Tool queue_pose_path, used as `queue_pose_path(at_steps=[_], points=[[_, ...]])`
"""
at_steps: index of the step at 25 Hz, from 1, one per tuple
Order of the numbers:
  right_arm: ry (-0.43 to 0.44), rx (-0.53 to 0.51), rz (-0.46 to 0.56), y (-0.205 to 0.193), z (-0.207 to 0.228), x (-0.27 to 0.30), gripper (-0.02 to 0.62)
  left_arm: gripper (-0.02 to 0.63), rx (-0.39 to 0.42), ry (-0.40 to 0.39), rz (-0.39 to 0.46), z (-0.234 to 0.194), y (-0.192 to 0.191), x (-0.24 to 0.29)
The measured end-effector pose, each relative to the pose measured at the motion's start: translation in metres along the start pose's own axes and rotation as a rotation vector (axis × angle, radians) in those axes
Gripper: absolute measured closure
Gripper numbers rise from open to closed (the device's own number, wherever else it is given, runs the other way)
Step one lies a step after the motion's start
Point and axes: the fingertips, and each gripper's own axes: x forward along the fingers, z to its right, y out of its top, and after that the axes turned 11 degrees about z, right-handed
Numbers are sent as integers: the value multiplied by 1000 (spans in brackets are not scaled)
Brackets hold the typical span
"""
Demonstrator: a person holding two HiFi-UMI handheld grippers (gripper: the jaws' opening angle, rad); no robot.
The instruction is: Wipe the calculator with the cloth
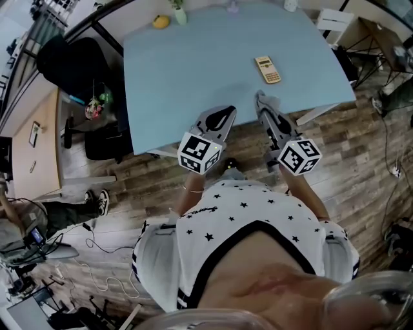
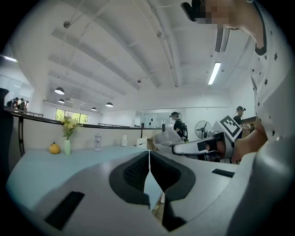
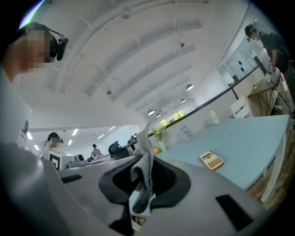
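Note:
A beige calculator (image 1: 267, 69) lies flat on the pale blue table (image 1: 193, 64), right of its middle; the right gripper view shows the calculator (image 3: 211, 160) ahead and to the right. My right gripper (image 1: 261, 98) hovers at the table's near edge, short of the calculator, shut on a grey cloth (image 3: 144, 170) that sticks up and hangs down between its jaws. My left gripper (image 1: 228, 111) is beside it at the same edge. Its jaws (image 2: 149, 156) are pressed together with nothing between them.
A yellow fruit (image 1: 161, 22) and a small vase (image 1: 180, 14) stand at the table's far edge. A black office chair (image 1: 71, 64) is left of the table, a white stool (image 1: 335, 22) at the far right. Wooden floor lies under me.

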Motion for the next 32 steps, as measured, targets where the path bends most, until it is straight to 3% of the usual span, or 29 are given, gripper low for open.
queue_pose_path(at_steps=[10,20,32], points=[[14,-12,-23,0,21,60,552,575,-10,20,24,-55,-2,28],[-16,-2,-38,1,53,72,552,575,-19,20,-9,-68,-12,53],[87,3,-87,33,123,108,552,575,-2,164,1,-81,-16,117]])
